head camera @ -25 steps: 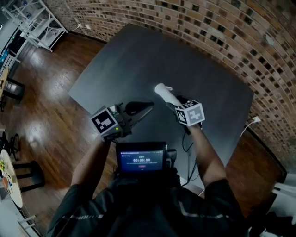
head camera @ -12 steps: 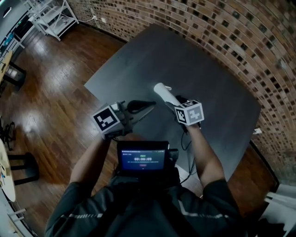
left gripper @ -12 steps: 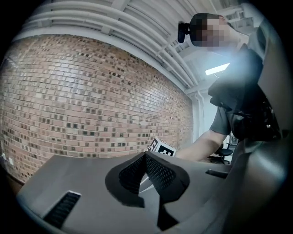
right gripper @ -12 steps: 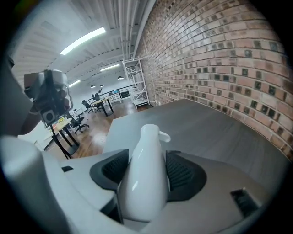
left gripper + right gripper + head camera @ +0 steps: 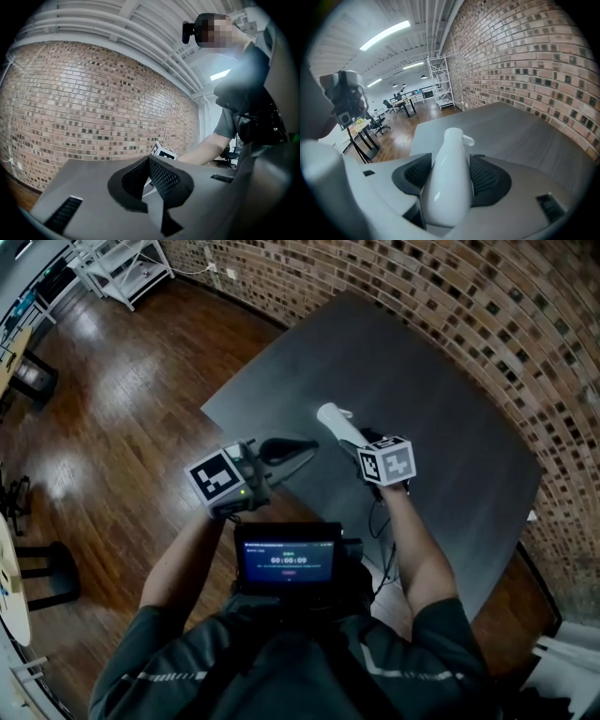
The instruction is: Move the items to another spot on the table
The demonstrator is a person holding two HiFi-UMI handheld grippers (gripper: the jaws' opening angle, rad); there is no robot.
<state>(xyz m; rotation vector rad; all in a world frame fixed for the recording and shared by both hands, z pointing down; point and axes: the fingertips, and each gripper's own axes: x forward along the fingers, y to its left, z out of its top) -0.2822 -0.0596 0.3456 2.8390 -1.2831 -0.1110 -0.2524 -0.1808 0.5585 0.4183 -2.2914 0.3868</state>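
right gripper [image 5: 449, 174]: we are clamping the white bottle [image 5: 446, 187] at its wide body, neck pointing out above the table [image 5: 431, 399] | left gripper [image 5: 149, 174]: we are holding it closed, empty | risk: the glossy tapered body may be slipping from the grip if we are tilting it down

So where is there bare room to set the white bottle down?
Bare: the table from the white bottle out to the brick wall, and its right side. Crowded only at the near edge, around the left gripper and right gripper.
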